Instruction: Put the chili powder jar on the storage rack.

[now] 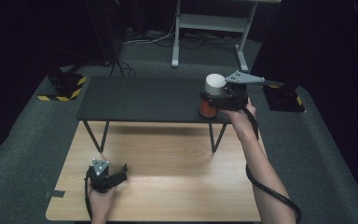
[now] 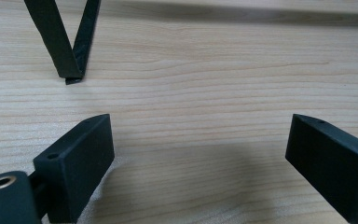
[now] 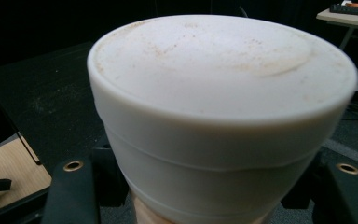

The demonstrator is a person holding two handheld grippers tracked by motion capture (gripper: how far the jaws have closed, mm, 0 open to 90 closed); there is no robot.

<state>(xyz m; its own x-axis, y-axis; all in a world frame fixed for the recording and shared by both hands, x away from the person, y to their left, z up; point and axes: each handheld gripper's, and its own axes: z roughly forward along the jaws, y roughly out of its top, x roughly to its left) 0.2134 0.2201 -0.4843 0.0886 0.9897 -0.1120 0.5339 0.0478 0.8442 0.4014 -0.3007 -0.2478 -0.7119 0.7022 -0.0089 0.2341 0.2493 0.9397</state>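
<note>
A jar with a white lid and an orange body stands at the right end of a low black shelf. My right gripper reaches in from the right, its jaws on either side of the jar and shut on it. In the right gripper view the white lid looms close, and the jaw tips are hidden under it. My left gripper rests low over the wooden table at the front left. It is open, its fingers spread wide with bare wood between them.
The black shelf stands on thin V-shaped legs, one close ahead of the left gripper. Black blocks with yellow stripes sit on the grey floor at both sides. A white desk frame and cables lie behind.
</note>
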